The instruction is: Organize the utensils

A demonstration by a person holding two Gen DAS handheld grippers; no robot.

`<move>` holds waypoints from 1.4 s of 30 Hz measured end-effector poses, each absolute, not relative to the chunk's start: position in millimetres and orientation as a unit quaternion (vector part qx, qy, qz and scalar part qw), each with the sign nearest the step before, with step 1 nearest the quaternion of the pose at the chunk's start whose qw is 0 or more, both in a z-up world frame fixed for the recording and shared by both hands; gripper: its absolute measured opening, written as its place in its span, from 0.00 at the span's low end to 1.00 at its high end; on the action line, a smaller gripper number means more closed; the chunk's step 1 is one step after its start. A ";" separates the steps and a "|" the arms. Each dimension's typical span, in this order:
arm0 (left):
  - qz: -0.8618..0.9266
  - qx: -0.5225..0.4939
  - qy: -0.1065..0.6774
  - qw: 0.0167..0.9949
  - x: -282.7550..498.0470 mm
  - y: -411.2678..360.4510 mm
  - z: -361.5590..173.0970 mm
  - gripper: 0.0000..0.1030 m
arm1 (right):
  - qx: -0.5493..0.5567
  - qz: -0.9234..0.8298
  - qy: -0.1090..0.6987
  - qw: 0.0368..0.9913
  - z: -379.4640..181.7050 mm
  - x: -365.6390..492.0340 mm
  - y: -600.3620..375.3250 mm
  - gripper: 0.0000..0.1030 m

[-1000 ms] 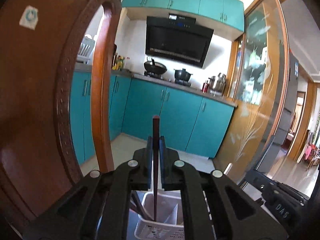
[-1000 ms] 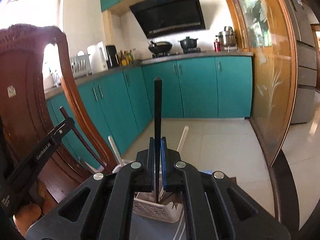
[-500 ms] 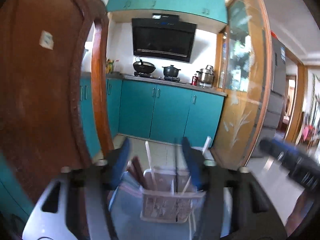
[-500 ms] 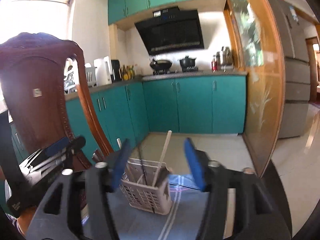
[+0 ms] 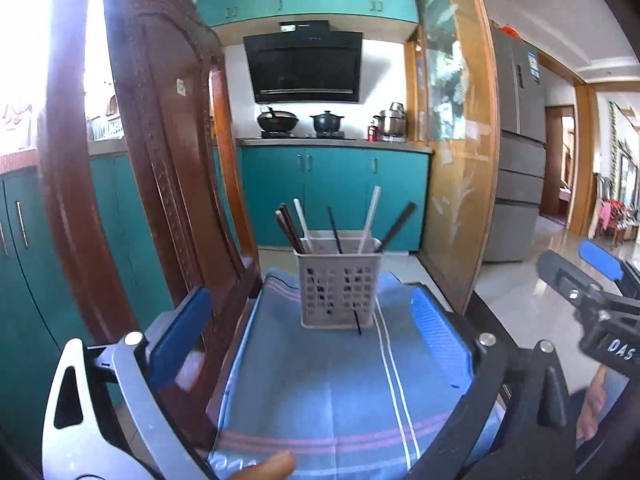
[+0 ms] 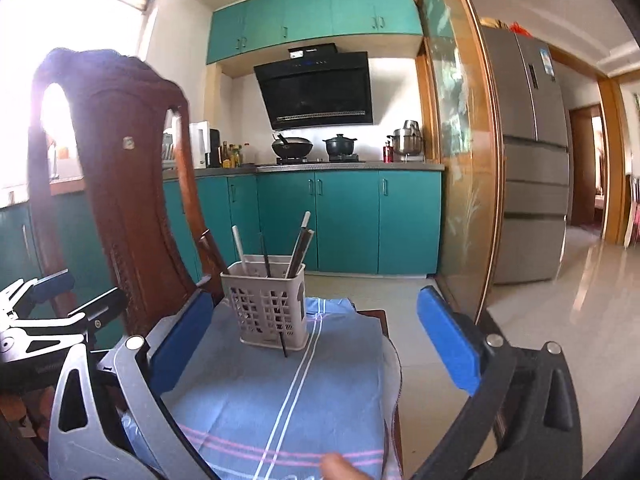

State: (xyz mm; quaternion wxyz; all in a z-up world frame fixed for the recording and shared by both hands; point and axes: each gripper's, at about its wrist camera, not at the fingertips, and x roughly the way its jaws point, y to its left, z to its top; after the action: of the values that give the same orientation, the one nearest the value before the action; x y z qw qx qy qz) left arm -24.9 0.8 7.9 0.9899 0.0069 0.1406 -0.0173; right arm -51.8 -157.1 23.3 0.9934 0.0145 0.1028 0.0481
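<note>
A grey perforated utensil basket (image 5: 338,286) stands on a blue striped cloth (image 5: 320,380) and also shows in the right wrist view (image 6: 266,306). Several chopsticks, dark (image 5: 396,227) and white (image 5: 370,218), stand in it. One dark chopstick tip (image 5: 357,323) pokes out through the basket's lower front. My left gripper (image 5: 320,344) is open and empty, a little in front of the basket. My right gripper (image 6: 312,344) is open and empty, also in front of it, to the right of the left one.
A carved wooden chair back (image 5: 160,160) rises just left of the cloth. The right gripper shows at the right edge of the left wrist view (image 5: 588,300). Teal kitchen cabinets (image 6: 348,220), a stove and a fridge (image 6: 524,152) stand behind.
Both grippers were shut on a chopstick each above the basket. They opened, the chopsticks dropped into the basket, and both grippers drew back from it.
</note>
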 end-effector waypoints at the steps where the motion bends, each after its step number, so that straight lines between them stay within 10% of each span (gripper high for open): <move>1: -0.018 0.009 0.139 0.990 -31.7 1.2 8.3 0.97 | 0.009 0.048 0.104 0.993 24.0 -54.9 -154.5 0.97; 42: -0.029 0.013 0.123 0.992 -80.1 -2.5 23.4 0.97 | 0.004 0.019 0.082 0.996 32.6 -105.2 -159.4 0.97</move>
State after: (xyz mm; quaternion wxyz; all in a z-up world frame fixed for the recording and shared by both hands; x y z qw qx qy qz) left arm -80.1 -2.5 23.4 0.9919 0.0134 0.1232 -0.0291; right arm -105.2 -159.4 32.6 0.9964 0.0044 0.0822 0.0189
